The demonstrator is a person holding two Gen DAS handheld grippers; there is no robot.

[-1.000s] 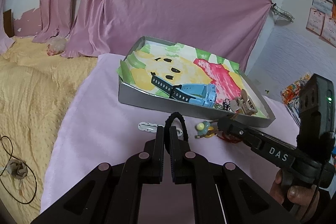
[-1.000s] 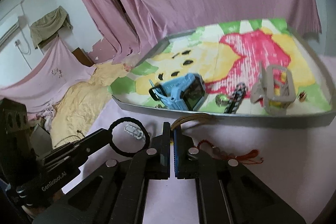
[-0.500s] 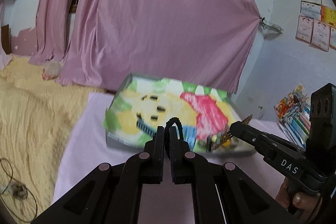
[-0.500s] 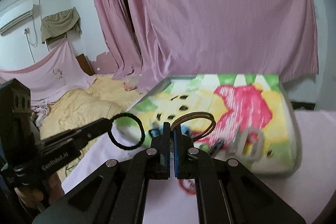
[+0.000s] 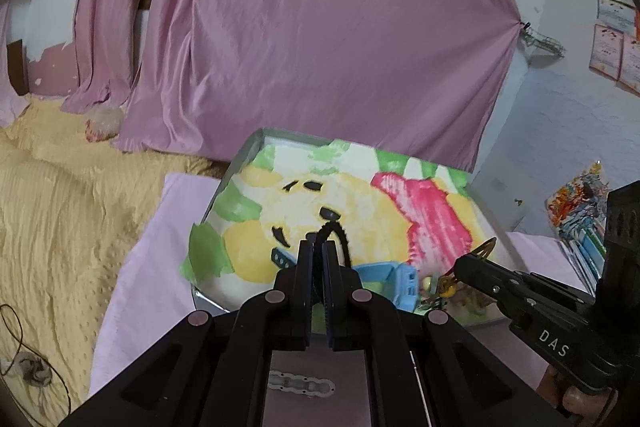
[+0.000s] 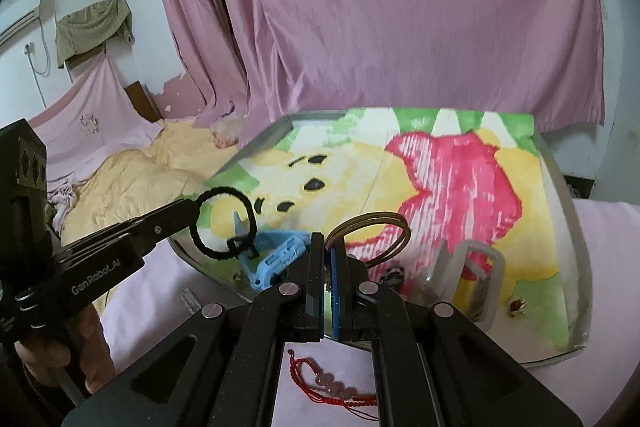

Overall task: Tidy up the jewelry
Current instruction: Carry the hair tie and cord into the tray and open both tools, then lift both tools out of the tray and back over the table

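My left gripper (image 5: 316, 247) is shut on a black hair tie (image 5: 335, 230) and holds it above the near part of the tray (image 5: 239, 157), which is lined with a colourful drawing. In the right wrist view the hair tie (image 6: 253, 217) hangs as a loop from the left gripper (image 6: 197, 206). My right gripper (image 6: 329, 243) is shut on a thin gold bangle (image 6: 372, 215), also over the tray's (image 6: 264, 139) near edge. The left wrist view shows the right gripper (image 5: 474, 261) and the bangle (image 5: 486, 247). A blue watch (image 6: 280, 251) and a grey claw clip (image 6: 468, 267) lie in the tray.
A red cord bracelet (image 6: 332, 387) lies on the pink table cover under my right gripper. A white clip (image 5: 300, 385) lies under my left gripper. A small gold piece (image 6: 516, 307) sits in the tray. A yellow bedspread (image 5: 60, 207) is at the left, books (image 5: 580, 203) at the right.
Both grippers have risen from the table and moved forward over the tray's near edge. The left carries the hair tie and the right carries the bangle.
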